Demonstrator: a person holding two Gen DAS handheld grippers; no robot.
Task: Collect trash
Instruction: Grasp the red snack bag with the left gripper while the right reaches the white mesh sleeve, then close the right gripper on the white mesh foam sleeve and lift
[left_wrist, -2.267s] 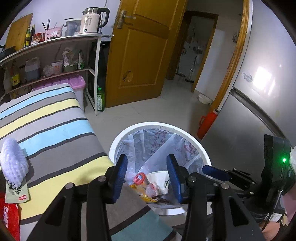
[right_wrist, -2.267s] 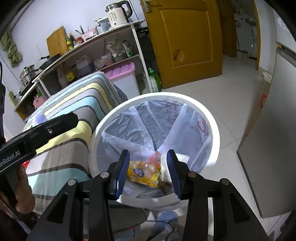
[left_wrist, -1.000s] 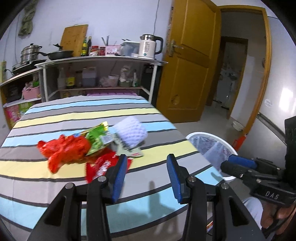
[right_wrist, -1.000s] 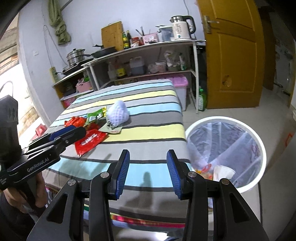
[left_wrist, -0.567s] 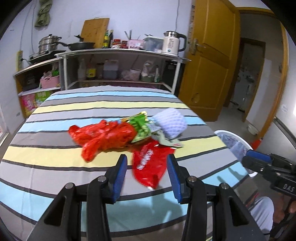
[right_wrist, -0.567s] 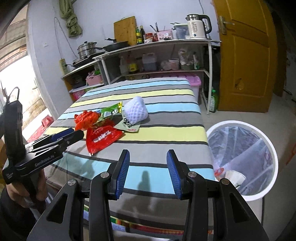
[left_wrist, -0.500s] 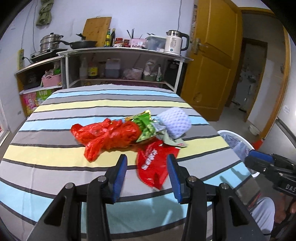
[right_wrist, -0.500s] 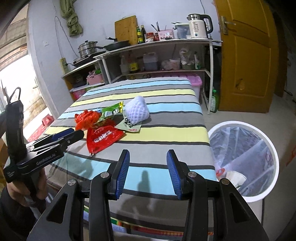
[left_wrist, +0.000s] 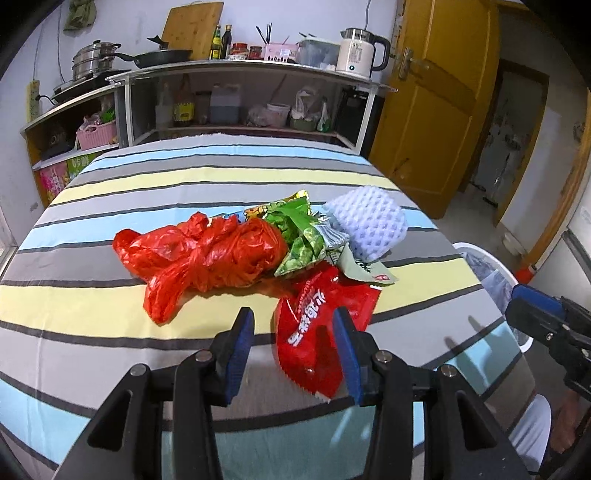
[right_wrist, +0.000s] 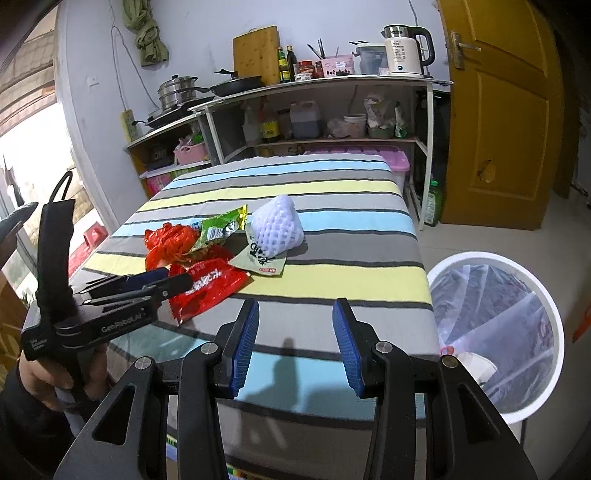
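Trash lies in a loose heap on the striped tablecloth (left_wrist: 110, 192), toward the near right side of the tabletop. A crumpled red bag (left_wrist: 207, 254) is leftmost; a green wrapper (left_wrist: 299, 236) touches its right side, and a white foam net (left_wrist: 369, 225) sits just right of that, nearest the right edge. A pale flat packet (left_wrist: 365, 269) pokes out from under the net. A red wrapper (left_wrist: 321, 332) lies in front of the others, closest to the near edge.

The left gripper (left_wrist: 293, 349) hangs over the near edge with its blue pads spread; the red wrapper shows between them, and the pads do not press on it. In the right wrist view the same gripper (right_wrist: 155, 282) reaches in from the left, tips at the wrapper's (right_wrist: 207, 284) left end, held by a hand (right_wrist: 55, 376).

The right gripper (right_wrist: 295, 345) is also spread, with nothing between its pads, pointing over the near right corner of the tabletop. The bin (right_wrist: 546, 295), white with a clear liner, stands on the floor just off the right edge and already holds some litter.
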